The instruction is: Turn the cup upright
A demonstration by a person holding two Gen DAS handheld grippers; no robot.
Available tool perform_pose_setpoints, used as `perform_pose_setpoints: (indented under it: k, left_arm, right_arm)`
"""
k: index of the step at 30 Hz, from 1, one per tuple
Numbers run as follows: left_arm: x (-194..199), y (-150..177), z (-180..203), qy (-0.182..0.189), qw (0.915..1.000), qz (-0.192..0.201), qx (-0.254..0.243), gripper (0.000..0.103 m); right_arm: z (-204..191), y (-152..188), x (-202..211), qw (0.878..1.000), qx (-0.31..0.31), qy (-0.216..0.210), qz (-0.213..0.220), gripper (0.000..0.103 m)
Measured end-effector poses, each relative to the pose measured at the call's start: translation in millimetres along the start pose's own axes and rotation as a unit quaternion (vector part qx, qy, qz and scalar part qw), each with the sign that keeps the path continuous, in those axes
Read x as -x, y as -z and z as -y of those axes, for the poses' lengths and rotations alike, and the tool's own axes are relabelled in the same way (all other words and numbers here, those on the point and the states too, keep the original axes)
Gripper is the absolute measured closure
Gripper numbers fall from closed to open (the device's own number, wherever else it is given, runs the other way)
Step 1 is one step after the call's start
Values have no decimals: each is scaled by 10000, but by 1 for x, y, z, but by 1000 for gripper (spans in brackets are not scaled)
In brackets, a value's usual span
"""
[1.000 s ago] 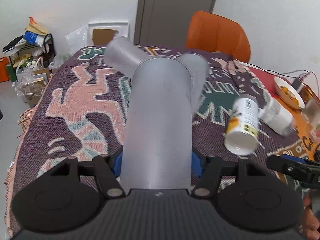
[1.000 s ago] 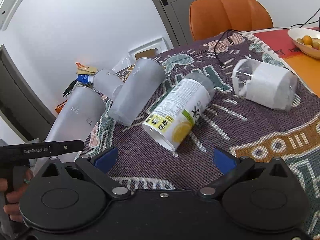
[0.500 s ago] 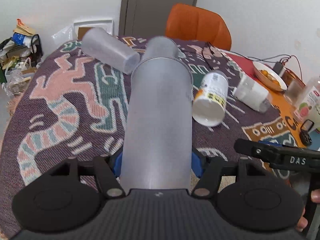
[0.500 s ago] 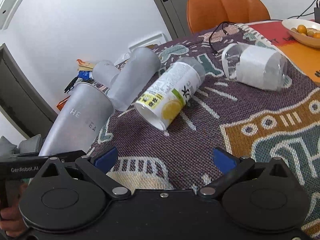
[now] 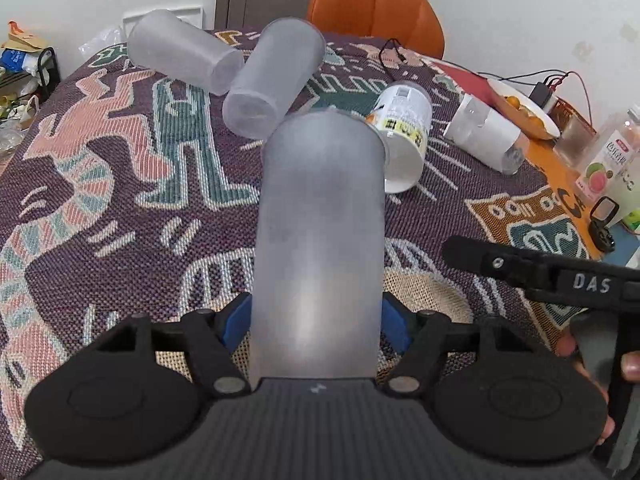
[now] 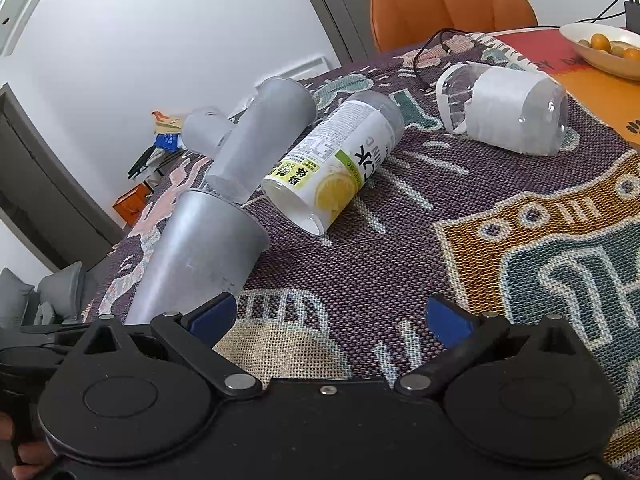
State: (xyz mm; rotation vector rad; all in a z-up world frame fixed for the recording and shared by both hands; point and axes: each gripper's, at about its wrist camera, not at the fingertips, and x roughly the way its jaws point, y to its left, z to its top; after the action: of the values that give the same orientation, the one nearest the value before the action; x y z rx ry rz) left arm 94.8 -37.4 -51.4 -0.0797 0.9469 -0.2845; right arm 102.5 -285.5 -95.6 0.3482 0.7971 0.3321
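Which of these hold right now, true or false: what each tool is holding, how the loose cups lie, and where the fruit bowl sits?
1. The left tool is clamped on the frosted cup. True.
2. The right tool holds the lemon-label cup. False: it is open and holds nothing; that cup lies on the tablecloth.
3. Two other frosted cups lie on their sides. True.
4. The fruit bowl sits on the orange chair. False: it is on the table.

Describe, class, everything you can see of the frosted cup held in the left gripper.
The frosted cup looks like translucent grey plastic, tall and tapered. The left gripper has its jaws shut on the narrow base end. The right wrist view shows it tilted, its wide open rim up and away from the gripper, above the woven tablecloth. Its contents are not visible.
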Motion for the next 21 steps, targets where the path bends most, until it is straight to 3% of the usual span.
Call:
perform_pose_setpoints:
  k: [8,21]
  left_arm:
    - [20,-11,-5,-95,9995,297,-22,20]
    - [46,-27,-44,-629,9944,727,444,18]
  right_arm:
    - [-10,-10,-9,9989,-78,-447,-116,0]
    - [-27,-27,-21,9956,-274,-856,-249,0]
